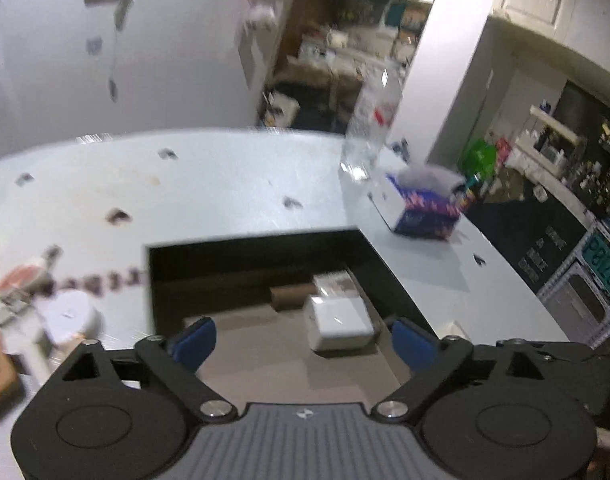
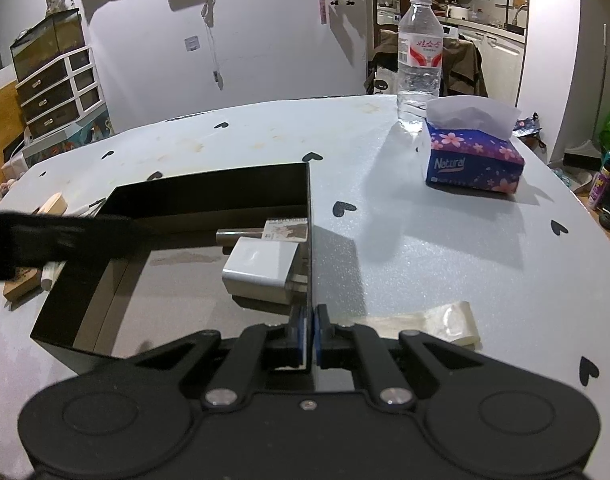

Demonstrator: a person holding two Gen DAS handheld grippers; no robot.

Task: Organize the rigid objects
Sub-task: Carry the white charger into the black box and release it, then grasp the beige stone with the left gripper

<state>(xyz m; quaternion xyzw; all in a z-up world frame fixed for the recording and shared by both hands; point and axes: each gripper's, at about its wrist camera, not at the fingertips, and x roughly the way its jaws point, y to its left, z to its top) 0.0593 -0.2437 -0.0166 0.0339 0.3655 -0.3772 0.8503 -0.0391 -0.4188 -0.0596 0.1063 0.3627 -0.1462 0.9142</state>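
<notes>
One black box point(image 2: 209, 196) is clamped at its right wall by the right gripper point(image 2: 309, 334); three items are counted inside. The left gripper point(image 1: 301, 340) is held wide open, empty.

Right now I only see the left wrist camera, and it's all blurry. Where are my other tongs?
Observer: The right tongs are shut on the right wall of the black box.
Operator: What's that blurry purple thing?
Observer: A tissue pack with "Natural" printed on it, lying on the table.
Operator: Is the bottle standing up?
Observer: Yes, the water bottle stands upright behind the tissue pack, with its white cap on.
</notes>
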